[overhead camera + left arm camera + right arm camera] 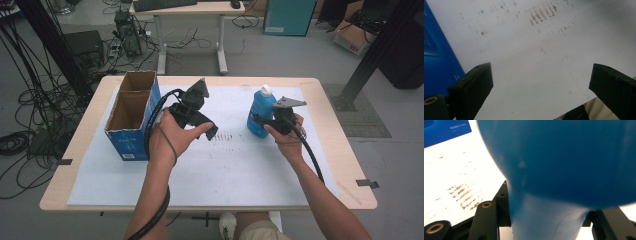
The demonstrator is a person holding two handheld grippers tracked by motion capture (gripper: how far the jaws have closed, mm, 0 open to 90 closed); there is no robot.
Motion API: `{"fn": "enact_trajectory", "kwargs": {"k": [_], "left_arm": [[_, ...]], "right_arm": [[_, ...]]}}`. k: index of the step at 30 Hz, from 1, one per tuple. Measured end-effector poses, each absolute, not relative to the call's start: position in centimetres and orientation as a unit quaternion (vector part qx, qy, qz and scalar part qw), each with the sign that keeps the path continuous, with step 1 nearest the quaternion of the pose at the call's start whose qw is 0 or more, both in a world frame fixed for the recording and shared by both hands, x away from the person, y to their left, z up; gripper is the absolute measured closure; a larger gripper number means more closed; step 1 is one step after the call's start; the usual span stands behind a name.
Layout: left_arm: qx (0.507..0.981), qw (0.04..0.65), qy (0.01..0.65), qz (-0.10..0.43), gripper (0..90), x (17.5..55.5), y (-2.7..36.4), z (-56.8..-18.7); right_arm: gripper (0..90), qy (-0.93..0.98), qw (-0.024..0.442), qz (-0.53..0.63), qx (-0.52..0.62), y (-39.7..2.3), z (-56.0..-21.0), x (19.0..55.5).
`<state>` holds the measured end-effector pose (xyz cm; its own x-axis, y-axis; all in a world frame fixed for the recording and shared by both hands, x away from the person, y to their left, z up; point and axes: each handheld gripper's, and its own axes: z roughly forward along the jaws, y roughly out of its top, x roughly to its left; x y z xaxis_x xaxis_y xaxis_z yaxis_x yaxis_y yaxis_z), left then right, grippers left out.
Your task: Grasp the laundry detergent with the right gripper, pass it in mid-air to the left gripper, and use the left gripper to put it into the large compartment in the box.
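On the white mat (240, 165) that covers the table, right of centre, stands the blue bottle (259, 117) with its white cap (266, 90) on, upright, and the right gripper (267, 125) has it pinched: in the right gripper view the black jaws press against the narrow waist of the bottle (554, 170) from both sides. What is inside that bottle, you cannot tell; the plastic is opaque. Over at the left edge of the mat sits the open cardboard box (131, 117), blue outside, brown inside, split into two compartments, and both look bare down to the brown card, though the near walls hide part of each floor. The left gripper (212, 131) hangs above the mat just beside the box, jaws spread wide with only the stained mat (541, 50) between them. The box's blue wall (436, 57) is cut off at that view's edge, its print too blurred to read.
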<state>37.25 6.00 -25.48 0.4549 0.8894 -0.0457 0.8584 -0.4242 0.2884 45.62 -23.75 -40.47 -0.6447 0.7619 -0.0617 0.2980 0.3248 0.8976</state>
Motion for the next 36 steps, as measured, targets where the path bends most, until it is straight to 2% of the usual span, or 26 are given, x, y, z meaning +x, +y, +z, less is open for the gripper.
{"fn": "enact_trajectory", "kwargs": {"k": [36], "left_arm": [[0.847,0.134,0.512,0.056,5.5,37.16,5.92,-25.10]], "right_arm": [[46.1,0.772,0.243,0.468,0.354,-23.62,-40.49,45.32]]}}
